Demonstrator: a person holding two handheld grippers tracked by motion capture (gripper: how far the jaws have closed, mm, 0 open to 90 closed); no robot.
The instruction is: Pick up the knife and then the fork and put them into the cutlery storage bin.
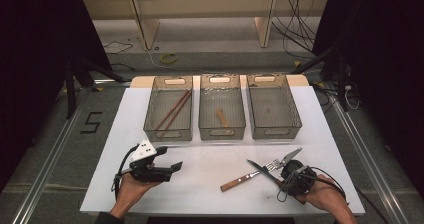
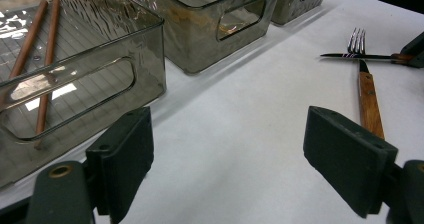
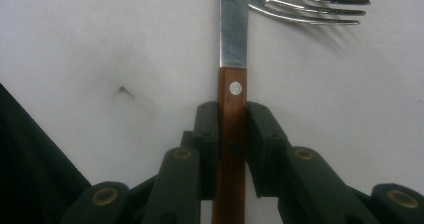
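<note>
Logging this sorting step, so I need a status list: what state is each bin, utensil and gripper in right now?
Left bin: holds two chopsticks.
Middle bin: holds one small wooden piece.
Right bin: empty.
Knife: on the table, wooden handle clamped.
Fork: lying on the table, crossed by the knife, untouched.
Right gripper: shut on the knife handle.
Left gripper: open, empty.

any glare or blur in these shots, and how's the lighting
High view: dim, dark edges, soft detail. Left gripper view: bright glare on the bin walls, near pads slightly soft. Right gripper view: sharp knife, fork tines blurred and shiny.
</note>
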